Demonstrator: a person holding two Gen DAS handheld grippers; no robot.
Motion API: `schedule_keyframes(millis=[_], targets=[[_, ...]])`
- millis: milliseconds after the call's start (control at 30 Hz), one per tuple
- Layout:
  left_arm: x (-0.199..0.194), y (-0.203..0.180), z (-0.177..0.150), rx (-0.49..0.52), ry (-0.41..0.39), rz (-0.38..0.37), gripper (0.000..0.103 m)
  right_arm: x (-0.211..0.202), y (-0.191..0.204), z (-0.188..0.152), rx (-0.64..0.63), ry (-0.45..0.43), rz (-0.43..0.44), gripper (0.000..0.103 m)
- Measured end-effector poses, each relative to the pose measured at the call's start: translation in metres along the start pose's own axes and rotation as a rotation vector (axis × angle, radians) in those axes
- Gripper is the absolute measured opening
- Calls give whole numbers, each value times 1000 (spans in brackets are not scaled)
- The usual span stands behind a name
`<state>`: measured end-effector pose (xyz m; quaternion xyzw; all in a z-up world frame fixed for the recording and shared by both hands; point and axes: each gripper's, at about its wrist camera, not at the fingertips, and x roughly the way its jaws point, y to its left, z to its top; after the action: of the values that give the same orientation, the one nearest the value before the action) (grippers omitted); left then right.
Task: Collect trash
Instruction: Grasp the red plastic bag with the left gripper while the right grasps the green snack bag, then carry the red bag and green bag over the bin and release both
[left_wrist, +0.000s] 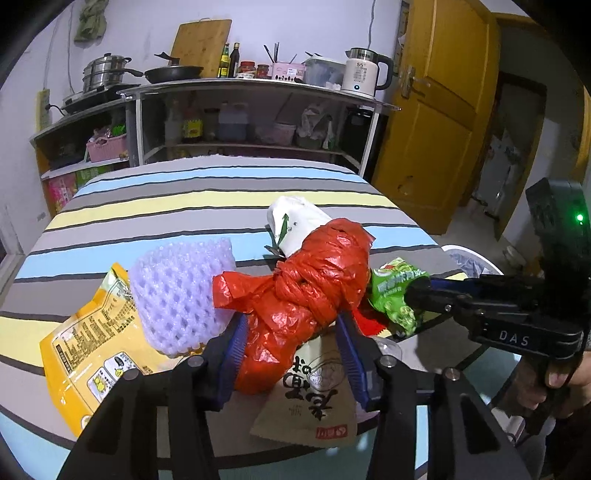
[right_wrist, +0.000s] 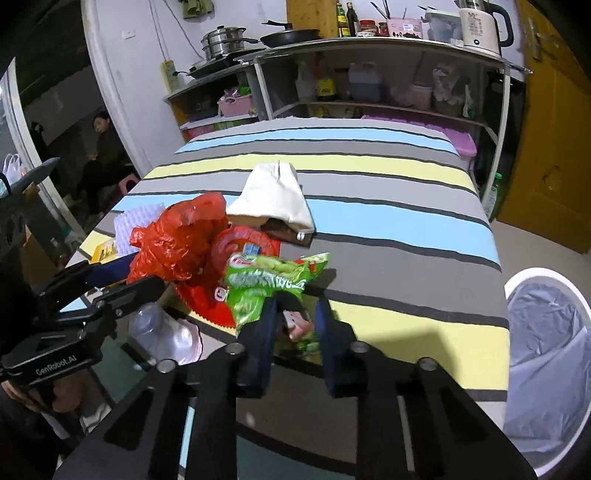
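As seen from left wrist: left gripper (left_wrist: 291, 321) straddling knotted red plastic bag (left_wrist: 295, 295), one blue pad (left_wrist: 232, 350) against each side of bag; cannot tell whether pressing or merely touching. Bag lying on pile of trash at near edge of table with striped tablecloth (left_wrist: 184, 206). Just left of bag, white foam fruit net (left_wrist: 181, 291) resting on yellow snack packet (left_wrist: 85, 339). Under bag, brown paper bag (left_wrist: 314, 406) with printed characters. Behind bag and touching it, white paper bag (left_wrist: 295, 221). On right, right gripper (left_wrist: 415, 291) held by a hand (left_wrist: 554, 376), fingertips clamped on crumpled green snack packet (left_wrist: 395, 291) just beside red bag. White bin with liner (left_wrist: 465, 258) partly visible beyond table edge. As seen from right wrist: right gripper (right_wrist: 295, 301) closed down on near end of green snack packet (right_wrist: 266, 277), packet lying on tablecloth (right_wrist: 388, 221) and overlapping red round wrapper (right_wrist: 240, 243). Red plastic bag (right_wrist: 173, 240) to left, left gripper (right_wrist: 136, 273) fingers either side of it. Foam net (right_wrist: 129, 221) behind bag, white paper bag (right_wrist: 273, 195) further back. Clear plastic piece (right_wrist: 159, 332) at table edge below left gripper. Lined bin (right_wrist: 546, 325) on floor right of table, well apart from the pile.
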<state>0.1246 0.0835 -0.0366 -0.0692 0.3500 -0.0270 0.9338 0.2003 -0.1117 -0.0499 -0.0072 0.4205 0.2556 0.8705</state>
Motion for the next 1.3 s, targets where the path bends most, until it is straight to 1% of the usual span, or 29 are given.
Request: schedule_keyframes(millis=[33,67,133,367,800,1033,1300], targets=[[-1,0,0,2,0,2,44,-1,0,-1,1,-1,-3,16],[-1,-1,-1,4,-1,3,40,-2,-1,-1,2,-2,-6,13],[-2,-2,-2,11,-1,14,29,-4,-1,-2,6,-9,-9,9],[-10,0,-3,6,-22,18,25,-12,-1,-6,16,-26,-18,7],[-41,-5,5,-7,-97,27,23,-38,-3,-9,21,-74,-30,6],[-55,-17,9,5,-121,15,23,-57,-4,-13,29,-109,-36,6],[-61,-39,13,24,-130,-12,23,-82,-15,-20,54,-146,-52,6]])
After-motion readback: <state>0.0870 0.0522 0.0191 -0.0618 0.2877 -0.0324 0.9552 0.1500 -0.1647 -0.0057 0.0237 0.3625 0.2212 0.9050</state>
